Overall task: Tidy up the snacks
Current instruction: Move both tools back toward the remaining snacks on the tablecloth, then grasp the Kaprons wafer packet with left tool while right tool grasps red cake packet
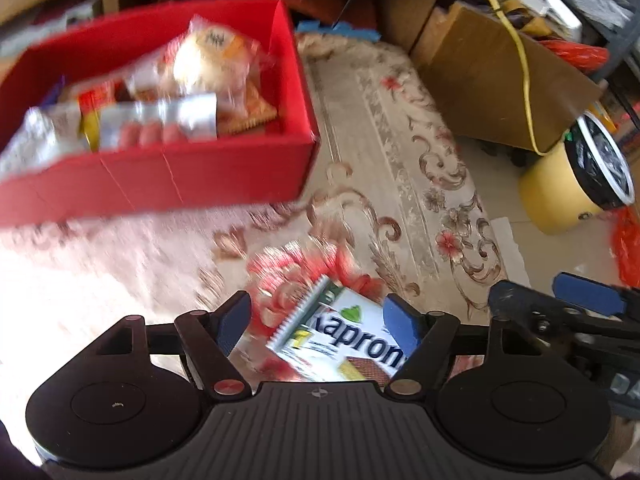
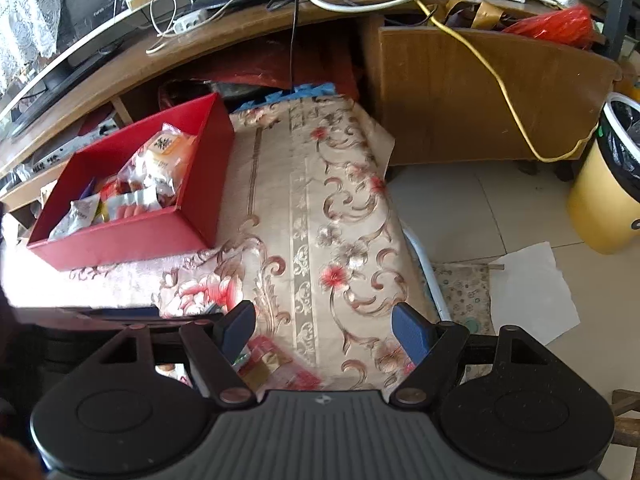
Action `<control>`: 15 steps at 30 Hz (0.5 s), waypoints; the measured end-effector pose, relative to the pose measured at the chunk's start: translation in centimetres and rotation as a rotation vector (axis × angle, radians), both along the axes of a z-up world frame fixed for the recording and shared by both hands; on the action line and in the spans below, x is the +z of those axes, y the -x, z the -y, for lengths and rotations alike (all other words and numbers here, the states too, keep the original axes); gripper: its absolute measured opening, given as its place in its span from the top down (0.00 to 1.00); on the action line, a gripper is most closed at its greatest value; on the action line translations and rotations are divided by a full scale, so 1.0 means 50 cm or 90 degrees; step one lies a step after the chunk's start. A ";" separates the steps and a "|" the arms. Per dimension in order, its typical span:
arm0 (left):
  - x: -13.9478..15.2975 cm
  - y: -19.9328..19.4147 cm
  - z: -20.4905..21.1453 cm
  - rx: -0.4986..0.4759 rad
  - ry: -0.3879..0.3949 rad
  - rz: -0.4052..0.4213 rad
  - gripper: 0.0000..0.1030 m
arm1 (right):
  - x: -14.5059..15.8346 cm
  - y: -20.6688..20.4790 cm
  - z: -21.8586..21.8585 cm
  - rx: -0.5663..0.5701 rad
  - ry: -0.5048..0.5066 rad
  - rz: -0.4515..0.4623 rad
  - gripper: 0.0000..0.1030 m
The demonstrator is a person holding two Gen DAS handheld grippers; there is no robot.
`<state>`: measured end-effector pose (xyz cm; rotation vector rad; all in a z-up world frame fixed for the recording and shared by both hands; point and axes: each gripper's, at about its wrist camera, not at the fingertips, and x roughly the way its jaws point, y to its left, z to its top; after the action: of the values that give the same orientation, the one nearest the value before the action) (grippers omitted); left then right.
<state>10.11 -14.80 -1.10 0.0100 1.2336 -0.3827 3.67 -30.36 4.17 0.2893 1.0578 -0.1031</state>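
Note:
A red box [image 1: 168,176] holding several wrapped snacks [image 1: 212,64] sits on a floral cloth; it also shows in the right wrist view [image 2: 120,240] at the left. My left gripper [image 1: 320,324] is open, low over a white "Kaproni" wafer packet [image 1: 348,340] that lies on the cloth between its fingers. My right gripper [image 2: 324,330] is open and empty above the cloth, with a red-and-gold snack packet [image 2: 276,368] lying under its left finger. The right gripper also shows at the right edge of the left wrist view [image 1: 560,300].
The floral cloth [image 2: 312,200] covers a low surface whose right edge drops to a tiled floor. A wooden desk with cables [image 2: 320,4] stands behind. A yellow bin with a black liner [image 2: 608,184] stands on the right. White paper [image 2: 532,292] lies on the floor.

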 end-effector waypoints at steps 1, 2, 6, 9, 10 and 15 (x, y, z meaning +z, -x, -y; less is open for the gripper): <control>-0.003 -0.001 0.006 0.012 0.005 -0.009 0.24 | 0.004 0.002 0.004 0.001 -0.007 0.007 0.29; -0.005 -0.003 0.011 0.022 0.007 -0.012 0.23 | 0.009 0.004 0.007 0.002 -0.012 0.013 0.29; -0.009 0.001 0.031 0.026 -0.012 -0.023 0.21 | 0.023 0.009 0.014 0.001 0.001 0.029 0.28; -0.015 0.015 0.024 0.030 -0.020 -0.024 0.21 | 0.030 0.012 0.023 -0.004 -0.012 0.037 0.28; -0.015 0.019 0.021 0.032 -0.024 -0.023 0.22 | 0.033 0.013 0.022 -0.004 -0.013 0.039 0.28; -0.005 0.044 -0.016 0.006 -0.058 -0.007 0.34 | 0.034 0.013 0.006 0.014 -0.013 0.036 0.28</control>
<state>7.89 -14.01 -1.35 0.0803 1.2603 -0.3186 3.03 -30.68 5.89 0.2975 1.0057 -0.0633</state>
